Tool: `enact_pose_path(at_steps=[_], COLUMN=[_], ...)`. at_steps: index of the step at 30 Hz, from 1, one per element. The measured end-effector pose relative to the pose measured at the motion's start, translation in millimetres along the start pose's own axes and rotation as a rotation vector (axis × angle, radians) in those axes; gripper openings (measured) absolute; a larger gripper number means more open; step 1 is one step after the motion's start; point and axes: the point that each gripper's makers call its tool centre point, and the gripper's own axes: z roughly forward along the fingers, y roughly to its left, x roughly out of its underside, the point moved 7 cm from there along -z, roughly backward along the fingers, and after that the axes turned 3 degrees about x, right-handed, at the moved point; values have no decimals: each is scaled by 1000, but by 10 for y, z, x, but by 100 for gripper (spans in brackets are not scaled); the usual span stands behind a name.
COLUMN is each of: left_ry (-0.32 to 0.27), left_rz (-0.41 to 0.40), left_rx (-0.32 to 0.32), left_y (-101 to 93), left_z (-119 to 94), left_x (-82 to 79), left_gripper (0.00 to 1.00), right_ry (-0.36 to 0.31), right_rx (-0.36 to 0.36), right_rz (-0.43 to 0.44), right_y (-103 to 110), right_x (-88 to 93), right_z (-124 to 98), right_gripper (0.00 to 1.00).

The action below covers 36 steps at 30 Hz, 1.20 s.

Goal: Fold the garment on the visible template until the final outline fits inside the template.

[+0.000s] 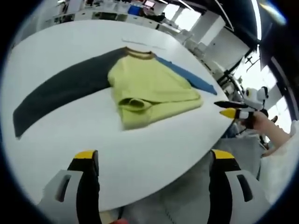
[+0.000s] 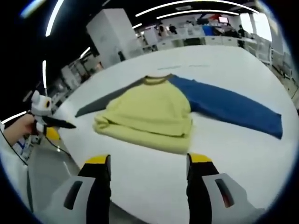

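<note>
A long-sleeved shirt lies flat on the white table (image 1: 154, 149), its yellow body (image 1: 149, 86) (image 2: 149, 116) doubled up at the hem. One sleeve is dark grey (image 1: 60, 91) (image 2: 100, 105) and the other blue (image 1: 194, 77) (image 2: 233, 107), both spread out sideways. The brown collar (image 1: 139, 53) points away from me. My left gripper (image 1: 154, 161) hangs open over the near table edge, short of the shirt. My right gripper (image 2: 149, 163) is open too, just in front of the folded hem, and appears at the table's right edge (image 1: 232, 109). The left gripper (image 2: 58, 125) shows beside the table, held by a hand.
Faint thin marks (image 1: 140, 43) (image 2: 187, 66) lie on the table beyond the collar. The table's rounded edge (image 1: 205, 144) drops to a grey floor (image 1: 187, 200). Desks, white pillars and bright windows stand in the background. A person's hand (image 1: 268, 126) and sleeve are at the right.
</note>
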Motion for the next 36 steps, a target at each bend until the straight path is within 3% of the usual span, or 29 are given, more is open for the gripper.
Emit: enact_pose_path(at_steps=[36], left_ry=[39], left_rz=[-4], left_rx=[12], left_y=[67], left_z=[199], left_x=[-108], left_gripper=[91], right_ry=[28], right_rx=[-3], right_rz=[-49], right_y=[-218], right_x=[-137], right_z=[326], right_gripper=[51])
